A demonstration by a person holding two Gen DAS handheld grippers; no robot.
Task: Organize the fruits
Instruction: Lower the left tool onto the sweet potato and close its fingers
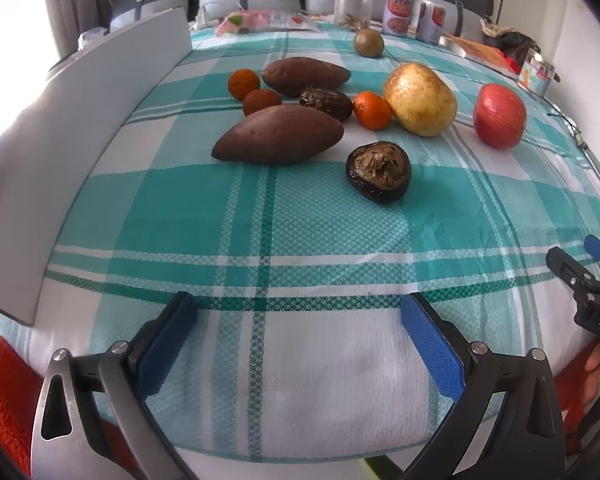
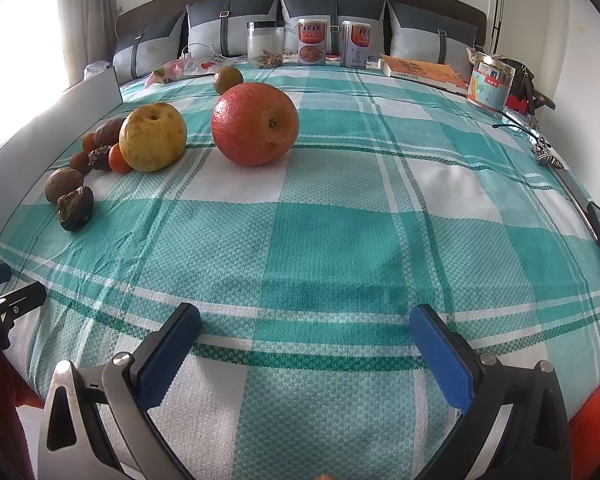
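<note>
Teal-checked cloth on the bed (image 2: 340,240), produce scattered, sorting not begun.
Both claws, left claw (image 1: 300,328) and right claw (image 2: 306,340), hang released, gripping nothing; red apple (image 2: 255,123) sits apart from the yellow pear (image 2: 153,137) cluster, likely the easiest first pick.

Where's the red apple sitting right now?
The red apple sits alone on the checked bedspread, centre-left in the right wrist view, just right of the yellow apple. In the left wrist view it lies far right, beyond the same yellow apple.
</note>
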